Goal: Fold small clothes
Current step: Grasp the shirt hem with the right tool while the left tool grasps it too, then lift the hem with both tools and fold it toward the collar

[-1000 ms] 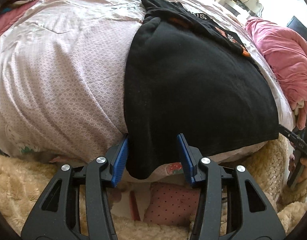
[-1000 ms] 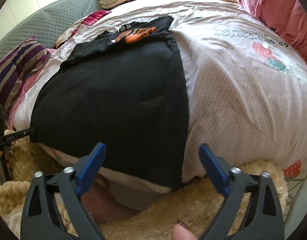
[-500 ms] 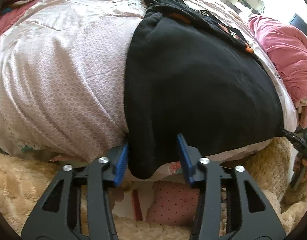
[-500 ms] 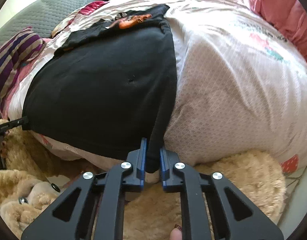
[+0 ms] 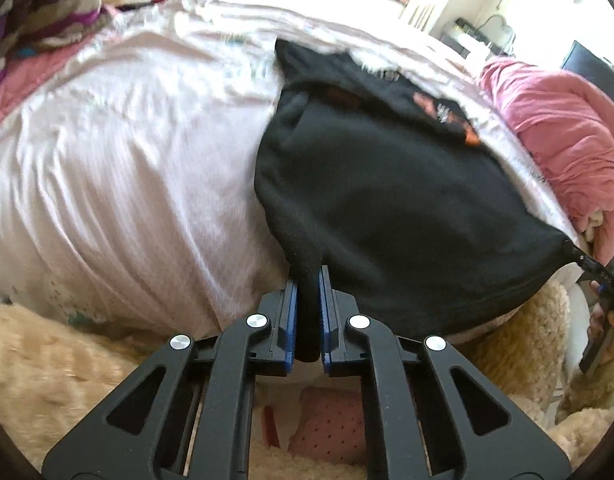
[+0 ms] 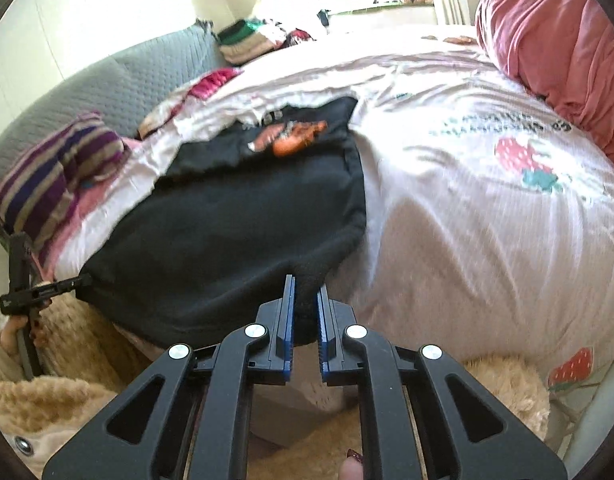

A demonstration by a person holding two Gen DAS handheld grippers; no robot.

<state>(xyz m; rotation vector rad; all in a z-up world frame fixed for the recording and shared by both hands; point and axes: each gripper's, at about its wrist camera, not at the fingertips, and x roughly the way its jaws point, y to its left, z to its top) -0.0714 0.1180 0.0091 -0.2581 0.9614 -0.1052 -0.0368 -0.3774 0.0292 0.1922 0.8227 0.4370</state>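
Note:
A small black garment [image 5: 387, 208] with an orange print lies on the pale pink bed cover [image 5: 127, 184], its near hem lifted off the bed edge. My left gripper [image 5: 307, 280] is shut on the hem's left corner. My right gripper [image 6: 305, 292] is shut on the hem's right corner. The garment [image 6: 235, 240] stretches between them. In the left wrist view the right gripper [image 5: 583, 258] shows pinching the far corner. In the right wrist view the left gripper [image 6: 67, 282] shows at the other corner.
A pink bundled blanket [image 5: 555, 140] lies right of the garment. A striped cushion [image 6: 55, 176] and a grey quilted headboard [image 6: 119, 84] are at the left. A folded stack of clothes [image 6: 251, 40] sits at the far end. Beige fluffy fabric [image 5: 67, 360] lies below the bed edge.
Both grippers have closed on the hem corners, the right first, then the left. They have lifted the hem and both views have tilted up.

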